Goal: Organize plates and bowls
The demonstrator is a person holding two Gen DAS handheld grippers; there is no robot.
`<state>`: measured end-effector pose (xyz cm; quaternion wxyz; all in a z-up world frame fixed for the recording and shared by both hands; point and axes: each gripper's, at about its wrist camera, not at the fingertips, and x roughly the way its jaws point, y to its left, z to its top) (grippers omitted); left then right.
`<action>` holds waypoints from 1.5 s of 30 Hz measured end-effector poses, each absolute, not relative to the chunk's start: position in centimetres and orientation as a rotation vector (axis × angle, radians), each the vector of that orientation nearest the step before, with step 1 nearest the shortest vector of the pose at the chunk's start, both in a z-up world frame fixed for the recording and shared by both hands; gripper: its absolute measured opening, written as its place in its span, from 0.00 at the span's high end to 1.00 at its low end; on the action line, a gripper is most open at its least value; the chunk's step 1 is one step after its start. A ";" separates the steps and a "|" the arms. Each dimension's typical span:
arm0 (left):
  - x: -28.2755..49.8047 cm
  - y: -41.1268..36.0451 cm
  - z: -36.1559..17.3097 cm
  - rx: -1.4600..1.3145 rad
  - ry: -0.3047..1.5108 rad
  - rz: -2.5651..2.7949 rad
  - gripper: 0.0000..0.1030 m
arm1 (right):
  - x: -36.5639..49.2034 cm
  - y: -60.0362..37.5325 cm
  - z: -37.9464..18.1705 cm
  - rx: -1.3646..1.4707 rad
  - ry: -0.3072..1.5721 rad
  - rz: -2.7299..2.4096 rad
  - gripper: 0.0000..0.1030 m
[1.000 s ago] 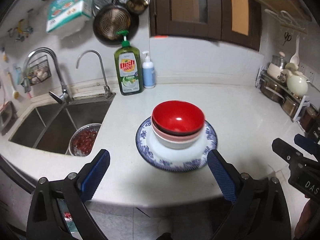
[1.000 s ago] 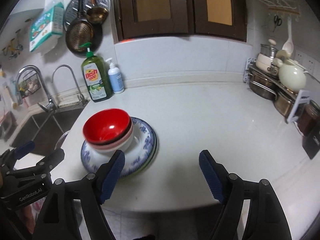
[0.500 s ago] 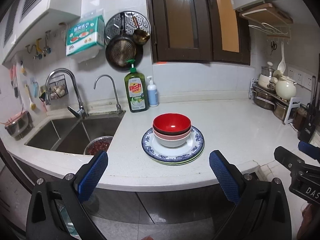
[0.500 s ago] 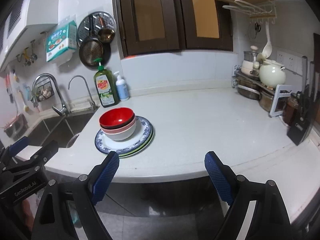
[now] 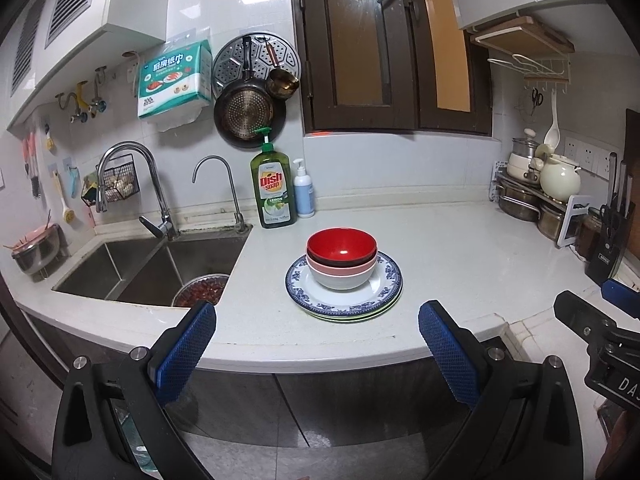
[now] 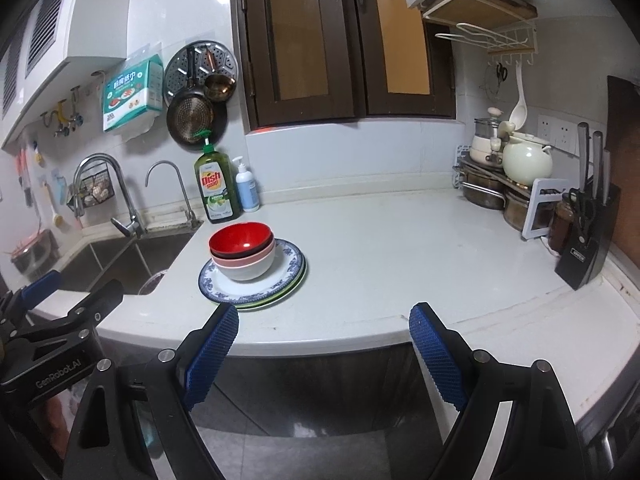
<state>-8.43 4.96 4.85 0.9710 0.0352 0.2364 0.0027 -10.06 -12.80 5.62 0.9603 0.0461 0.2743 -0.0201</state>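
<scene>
A red bowl (image 5: 341, 246) nests in a pink-and-white bowl (image 5: 342, 278), and both stand on a stack of plates whose top one has a blue floral rim (image 5: 390, 280). The stack rests on the white counter (image 5: 448, 248) right of the sink. In the right wrist view the same red bowl (image 6: 241, 238) and plates (image 6: 290, 258) lie left of centre. My left gripper (image 5: 317, 322) is open and empty, back off the counter's front edge. Beside it my right gripper (image 6: 323, 322) is also open with nothing between its blue pads.
A steel sink (image 5: 132, 264) with a bowl of red food (image 5: 202, 292) lies left. Dish soap (image 5: 273, 190) and a pump bottle (image 5: 304, 194) stand at the back wall. Pots and a kettle (image 5: 558, 178) fill a rack at right, next to a knife block (image 6: 586, 244).
Both grippers have drawn back and up from the stack, which now looks smaller and farther off. The cabinet front below the counter has come into view. The right jaws stand slightly wider.
</scene>
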 end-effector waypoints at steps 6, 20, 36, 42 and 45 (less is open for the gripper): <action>-9.5 5.2 5.2 0.073 0.458 0.001 0.00 | -11.2 -12.2 6.2 0.084 0.540 -0.047 0.14; -10.3 5.6 5.4 0.066 0.460 -0.021 0.00 | -12.4 -11.7 6.7 0.074 0.526 -0.048 0.14; -11.4 5.7 5.7 0.066 0.454 -0.017 0.00 | -12.8 -11.5 7.0 0.066 0.523 -0.047 0.14; -11.4 5.8 5.7 0.067 0.453 -0.019 0.00 | -13.4 -11.9 7.0 0.062 0.522 -0.047 0.14; -11.7 5.7 5.7 0.062 0.453 -0.015 0.00 | -13.6 -12.1 7.0 0.062 0.524 -0.049 0.14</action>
